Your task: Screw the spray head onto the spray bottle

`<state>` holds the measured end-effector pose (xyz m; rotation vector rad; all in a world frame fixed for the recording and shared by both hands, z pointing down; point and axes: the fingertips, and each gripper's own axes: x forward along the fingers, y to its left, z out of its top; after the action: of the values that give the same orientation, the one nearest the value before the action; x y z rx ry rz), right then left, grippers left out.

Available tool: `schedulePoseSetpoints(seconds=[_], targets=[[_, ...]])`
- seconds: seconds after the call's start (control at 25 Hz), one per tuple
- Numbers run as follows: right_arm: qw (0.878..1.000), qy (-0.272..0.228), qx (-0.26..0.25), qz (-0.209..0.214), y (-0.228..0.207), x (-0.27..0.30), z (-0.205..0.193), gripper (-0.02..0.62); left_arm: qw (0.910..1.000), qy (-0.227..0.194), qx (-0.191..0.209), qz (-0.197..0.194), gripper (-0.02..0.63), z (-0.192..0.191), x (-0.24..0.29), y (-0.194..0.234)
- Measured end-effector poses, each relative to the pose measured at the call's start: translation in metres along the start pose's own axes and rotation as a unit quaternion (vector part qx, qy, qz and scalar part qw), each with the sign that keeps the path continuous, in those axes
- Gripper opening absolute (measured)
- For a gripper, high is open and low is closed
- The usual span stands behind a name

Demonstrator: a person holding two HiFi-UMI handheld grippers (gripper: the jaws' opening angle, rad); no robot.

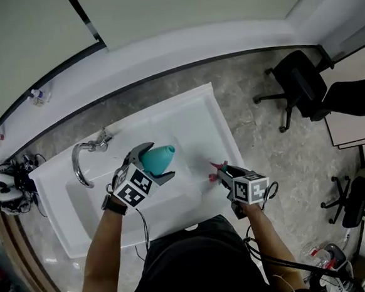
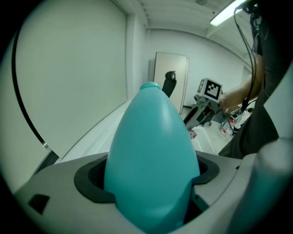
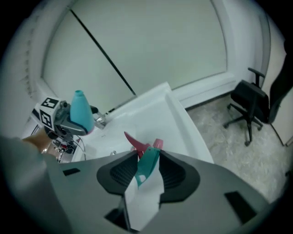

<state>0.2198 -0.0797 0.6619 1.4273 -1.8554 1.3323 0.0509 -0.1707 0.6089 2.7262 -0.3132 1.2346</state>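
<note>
Over the white sink (image 1: 193, 119), the left tongs (image 1: 152, 165) clamp a smooth, egg-shaped teal spray bottle (image 1: 159, 156), tilted, with its narrow neck uncapped. Apart to its right, the right tongs (image 1: 220, 171) pinch the teal spray head (image 1: 217, 168), which has a red trigger and a pink nozzle.

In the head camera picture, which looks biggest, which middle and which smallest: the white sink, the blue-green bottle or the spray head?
Largest to smallest, as they look in the head view:
1. white sink
2. blue-green bottle, though it is held up nearer the camera
3. spray head, which only partly shows
</note>
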Motion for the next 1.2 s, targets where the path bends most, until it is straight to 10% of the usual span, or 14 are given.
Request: schedulePoseSetpoints(seconds=[0.16,0.32,0.64,1.2], targets=[[0.986,-0.11,-0.125,0.027,0.053,-0.08,0.075,0.147,0.9939,-0.108,-0.02,0.011,0.453,0.043,-0.043,-0.025],[0.944,-0.222,-0.244,0.006,0.099,-0.183,0.152,0.147,0.9833,-0.176,-0.023,0.039,0.453,0.077,-0.084,-0.045],[0.867,-0.341,-0.362,-0.038,0.167,-0.283,0.216,0.147,0.9866,-0.148,0.011,0.068,0.453,0.084,-0.113,-0.067],[0.795,-0.395,-0.449,-0.102,0.225,-0.284,0.217,0.147,0.9844,-0.159,-0.011,0.074,0.453,0.083,-0.134,-0.076]])
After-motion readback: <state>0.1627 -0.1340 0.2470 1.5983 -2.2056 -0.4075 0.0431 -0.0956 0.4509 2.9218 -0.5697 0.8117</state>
